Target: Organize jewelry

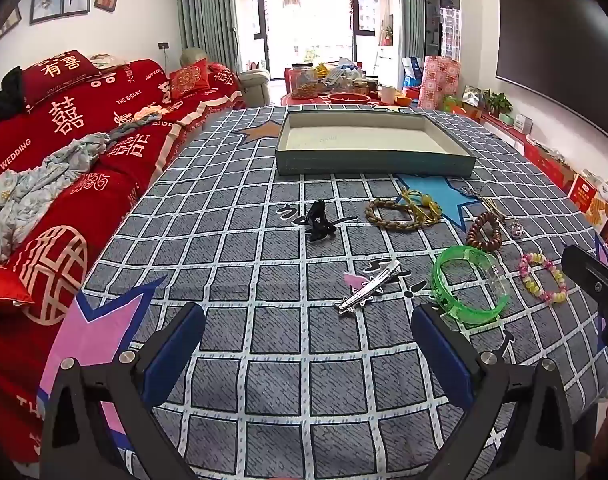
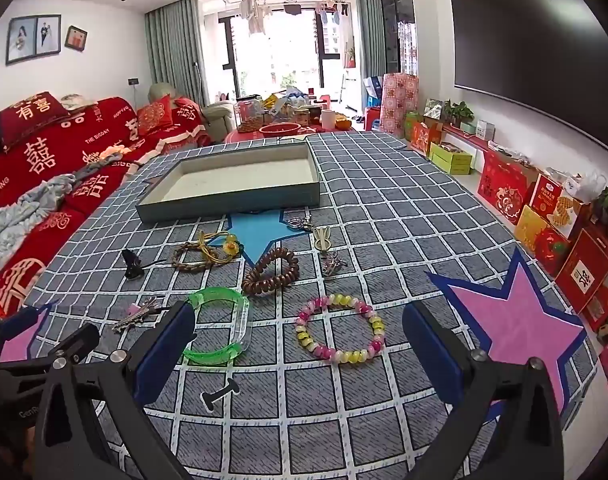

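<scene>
Left wrist view: left gripper (image 1: 308,344) hangs with its fingers (image 1: 172,348) spread wide, nothing between them, over the checked counter (image 1: 264,392). Just ahead of the fingers lies a silver hair clip (image 1: 366,287); the green bangle (image 1: 470,286) sits against the tip of the right-hand finger. Further on, a black claw clip (image 1: 319,221), a braided bracelet (image 1: 388,213), then the grey tray (image 1: 374,144). Over on the right wrist view, right gripper (image 2: 300,344) is splayed open too, a pink and yellow bead bracelet (image 2: 340,328) just ahead between its fingers, a brown coil tie (image 2: 270,270) beyond.
</scene>
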Motion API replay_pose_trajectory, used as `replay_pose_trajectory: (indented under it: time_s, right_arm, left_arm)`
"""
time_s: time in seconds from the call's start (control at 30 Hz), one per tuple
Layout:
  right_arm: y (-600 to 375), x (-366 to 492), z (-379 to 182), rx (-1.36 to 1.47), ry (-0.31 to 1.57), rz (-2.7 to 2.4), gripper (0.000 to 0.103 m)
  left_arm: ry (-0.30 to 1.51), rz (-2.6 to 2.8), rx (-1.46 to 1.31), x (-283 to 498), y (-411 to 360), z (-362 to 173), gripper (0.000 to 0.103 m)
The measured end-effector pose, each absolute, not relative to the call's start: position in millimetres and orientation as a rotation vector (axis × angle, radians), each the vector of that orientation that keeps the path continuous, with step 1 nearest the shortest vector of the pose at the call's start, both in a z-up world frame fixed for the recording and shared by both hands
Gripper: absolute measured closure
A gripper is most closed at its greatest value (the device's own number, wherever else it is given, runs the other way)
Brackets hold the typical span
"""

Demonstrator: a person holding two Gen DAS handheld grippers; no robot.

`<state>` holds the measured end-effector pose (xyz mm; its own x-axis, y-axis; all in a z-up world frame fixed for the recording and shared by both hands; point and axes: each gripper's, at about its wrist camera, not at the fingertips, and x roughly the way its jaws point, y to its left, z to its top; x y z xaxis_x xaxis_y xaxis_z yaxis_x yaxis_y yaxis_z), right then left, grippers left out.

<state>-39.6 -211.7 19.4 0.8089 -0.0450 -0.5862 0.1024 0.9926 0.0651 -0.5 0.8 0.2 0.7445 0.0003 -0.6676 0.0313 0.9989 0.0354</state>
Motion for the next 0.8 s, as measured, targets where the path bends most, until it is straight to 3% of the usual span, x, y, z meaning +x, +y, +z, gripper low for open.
replay_pose_trajectory:
  time_s: [0.8]
  right_arm:
    - [-211.0,-41.8,22.8,0.094,0.618,-0.077,0.0]
  left_arm:
    - [0.737,-0.023,0.03,-4.7,0.9,0.2,0.0]
